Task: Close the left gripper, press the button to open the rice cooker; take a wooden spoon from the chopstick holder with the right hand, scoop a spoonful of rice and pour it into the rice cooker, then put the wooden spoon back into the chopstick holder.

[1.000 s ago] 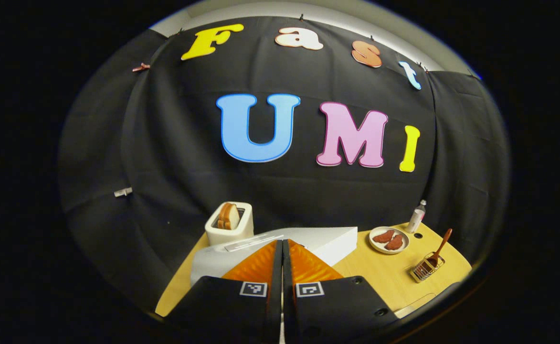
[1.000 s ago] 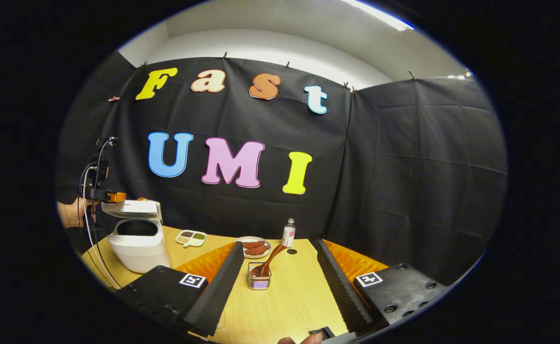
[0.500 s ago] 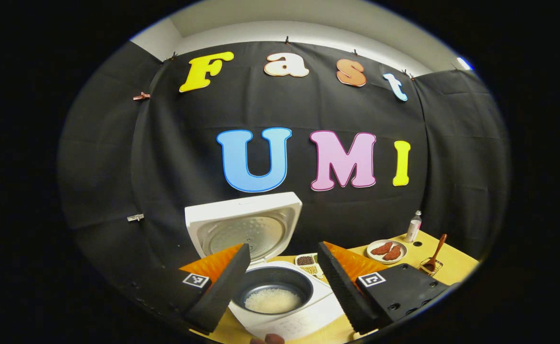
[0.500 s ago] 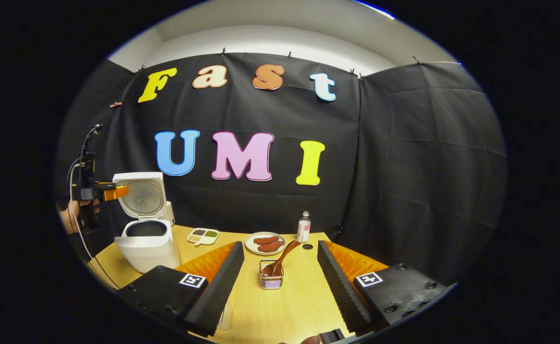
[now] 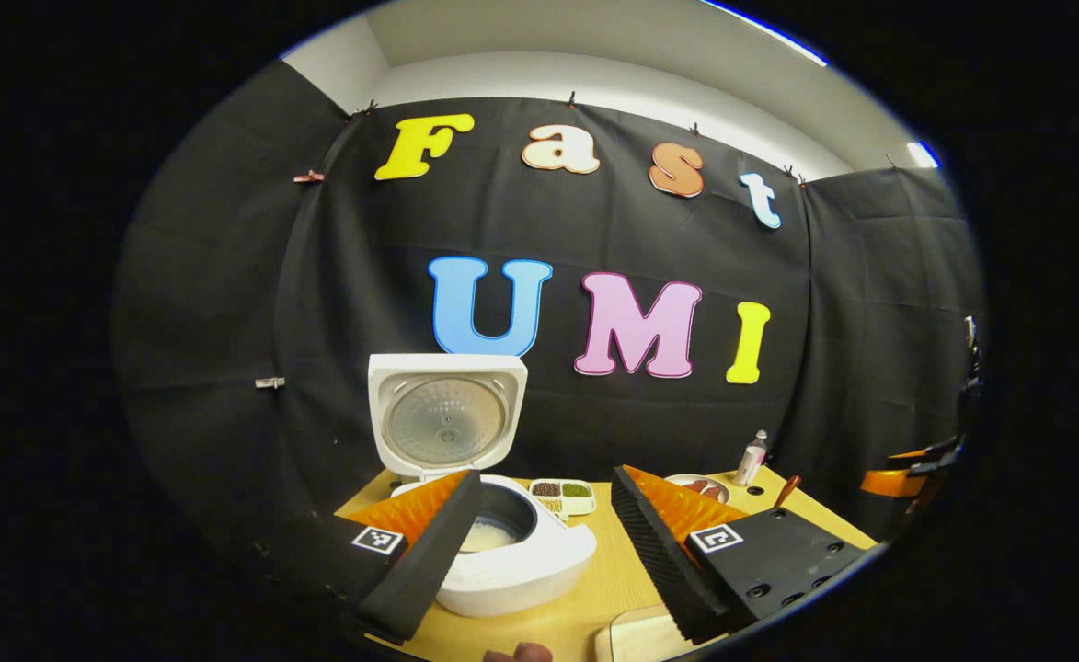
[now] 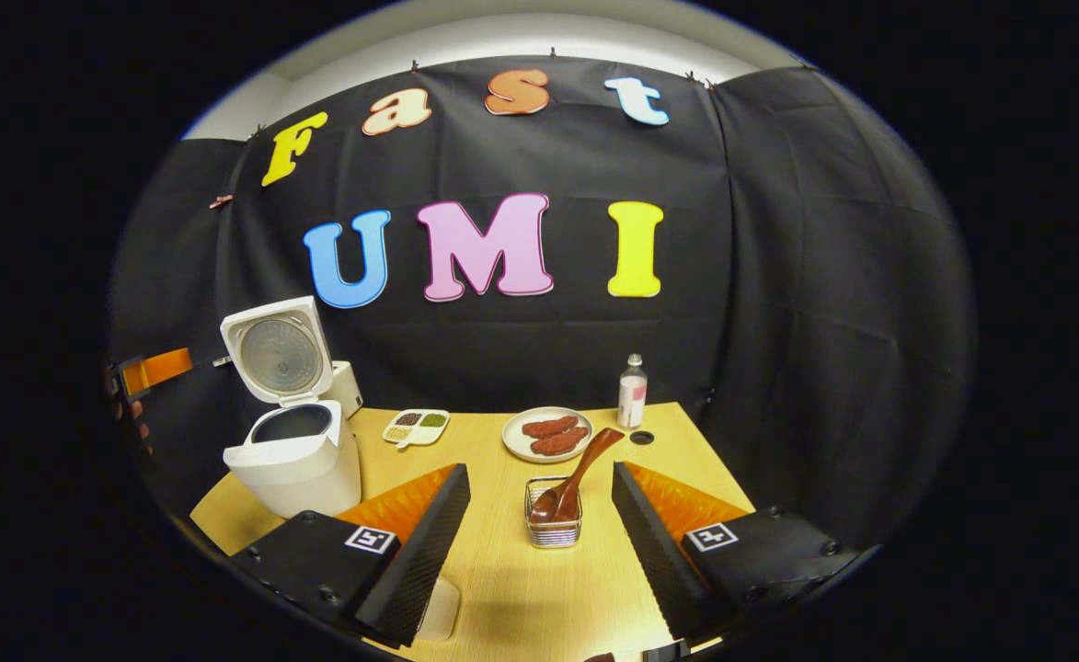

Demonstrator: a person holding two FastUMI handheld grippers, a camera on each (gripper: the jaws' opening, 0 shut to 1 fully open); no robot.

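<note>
Standing between the spread right claw (image 6: pixel 539 542) fingers, seemingly untouched: wooden spoon (image 6: pixel 576 478) in chopstick holder (image 6: pixel 554 526).

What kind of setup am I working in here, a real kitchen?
Probably a staged kitchen booth, not a real one: a wooden table against black cloth, with an open rice cooker, a plate of food and a spoon holder.

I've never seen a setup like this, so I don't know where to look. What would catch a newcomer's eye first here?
Probably the white rice cooker at the table's left end, its lid standing wide open, with rice showing in the pot in the left gripper view. Next, the wooden spoon leaning out of a wire chopstick holder, straight ahead between the open fingers of the right gripper. Behind it sits a plate of reddish food.
</note>
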